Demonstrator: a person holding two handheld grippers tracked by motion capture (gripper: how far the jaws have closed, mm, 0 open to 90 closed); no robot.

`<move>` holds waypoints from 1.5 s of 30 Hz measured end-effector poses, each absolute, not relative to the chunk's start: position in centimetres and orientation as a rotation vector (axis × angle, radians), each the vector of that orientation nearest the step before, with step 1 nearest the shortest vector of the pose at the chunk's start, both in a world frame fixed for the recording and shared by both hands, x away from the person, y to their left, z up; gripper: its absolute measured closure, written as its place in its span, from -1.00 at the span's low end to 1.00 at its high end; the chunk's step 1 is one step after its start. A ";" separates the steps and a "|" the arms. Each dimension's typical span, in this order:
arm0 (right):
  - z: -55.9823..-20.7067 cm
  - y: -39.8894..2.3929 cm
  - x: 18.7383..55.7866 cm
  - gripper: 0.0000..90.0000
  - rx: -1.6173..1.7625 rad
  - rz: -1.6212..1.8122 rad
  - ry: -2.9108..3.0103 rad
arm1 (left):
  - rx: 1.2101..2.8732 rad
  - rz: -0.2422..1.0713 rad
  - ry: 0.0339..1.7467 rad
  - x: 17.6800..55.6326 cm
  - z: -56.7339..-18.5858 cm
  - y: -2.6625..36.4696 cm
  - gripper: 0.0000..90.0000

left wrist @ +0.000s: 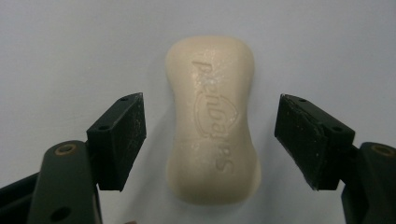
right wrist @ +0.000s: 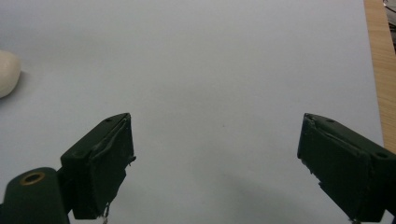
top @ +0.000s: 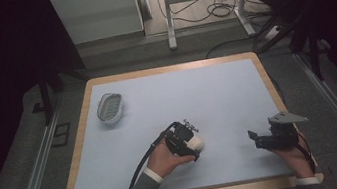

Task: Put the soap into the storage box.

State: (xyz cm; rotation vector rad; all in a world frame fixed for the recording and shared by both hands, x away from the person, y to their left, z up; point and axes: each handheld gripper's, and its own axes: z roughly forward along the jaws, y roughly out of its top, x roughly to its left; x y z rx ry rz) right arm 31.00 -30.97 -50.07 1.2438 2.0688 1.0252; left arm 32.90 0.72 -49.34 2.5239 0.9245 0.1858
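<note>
Cream waisted soap bar point(left wrist: 212, 119) with embossed lettering, legible in the left gripper view, lies flat on the pale blue mat point(top: 216, 92) between the wide-open left gripper point(left wrist: 210, 140), untouched. Right gripper point(right wrist: 215, 168) gapes empty. High view adds a white ribbed soap dish point(top: 109, 107).

- The table point(top: 119, 182) top is mostly bare pale blue surface; from its centre, open room runs toward 12, 1, 2 and 3 o'clock right out to the wooden edge.
- A soap dish point(top: 109, 107) sits at about 10 o'clock, near the far left corner, well apart from both hands.
- The soap bar point(left wrist: 212, 119) lies flat near the front, at about 6 o'clock, between the spread jaws of the left gripper point(left wrist: 210, 140), with a gap on each side.
- The right gripper point(top: 269, 137) stands at about 4 o'clock, jaws wide; bare surface lies ahead of it and between the two grippers.
</note>
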 end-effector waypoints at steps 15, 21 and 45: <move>-50.1 -31.0 31.0 -0.77 1.253 1.007 2.065 | 2.565 0.200 0.950 33.3 -50.6 -0.1 -0.23; -50.1 -31.1 31.0 -0.77 1.262 0.997 2.061 | 2.557 0.185 0.944 33.1 -50.7 -0.1 0.03; -50.1 -31.1 31.0 -0.77 1.259 1.000 2.057 | 2.508 0.106 0.891 33.7 -49.3 2.9 0.10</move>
